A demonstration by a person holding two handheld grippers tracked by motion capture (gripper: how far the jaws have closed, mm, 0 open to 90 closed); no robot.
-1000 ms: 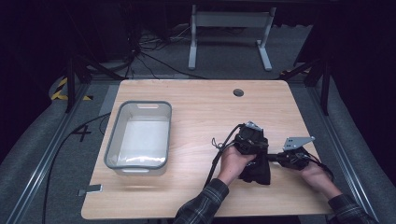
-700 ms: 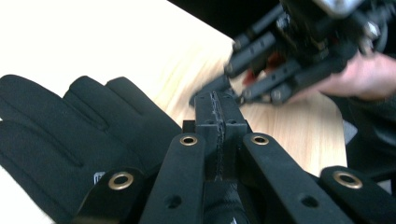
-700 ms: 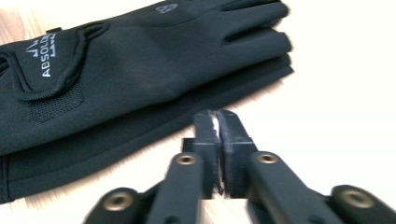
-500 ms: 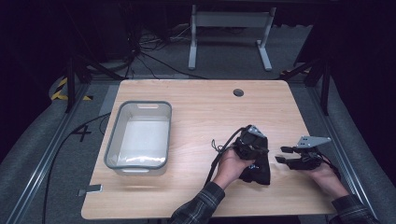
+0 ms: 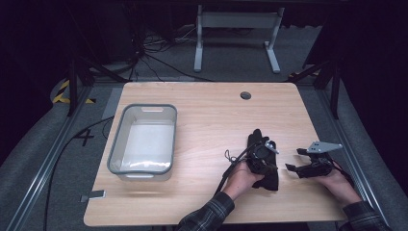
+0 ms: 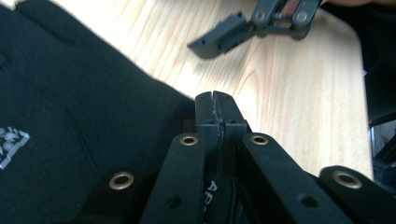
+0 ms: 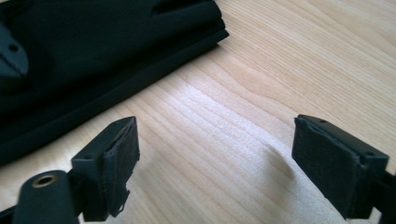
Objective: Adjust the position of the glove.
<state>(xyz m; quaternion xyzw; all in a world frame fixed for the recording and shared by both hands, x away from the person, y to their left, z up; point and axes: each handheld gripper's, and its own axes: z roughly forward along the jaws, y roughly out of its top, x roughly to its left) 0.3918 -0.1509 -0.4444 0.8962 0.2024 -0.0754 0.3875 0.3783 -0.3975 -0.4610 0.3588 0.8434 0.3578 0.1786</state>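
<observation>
Nearest the table's front edge, the person's left hand (image 5: 242,179) came in from the bottom on a plaid sleeve (image 5: 206,219), angled up and to the right, with the left gripper (image 5: 262,159) pointing away over a black glove (image 5: 269,166) that lay on the wooden table (image 5: 207,120), right of centre and toward the near side. In the left gripper view its jaws stood pressed together with no gap between the pads, the tips at the edge of the glove; whether any cloth was pinched between them could not be told (the seam between the pads was too dark to read). A cable (image 5: 230,168) trailed back from it toward the near edge.

To the right, the right hand (image 5: 337,183) rested low near the table's right side, its right gripper (image 5: 298,163) aimed left toward the glove but apart from it. Its jaws had just been opening and stood wide in the right gripper view, with bare wood between the pads (image 7: 116,168) and nothing held; the glove's folded edge lay just beyond them. A grey three-cornered plate (image 5: 323,146) sat on top of it.

Farther off, on the left half of the table, stood a clear plastic bin (image 5: 115,149).
</observation>
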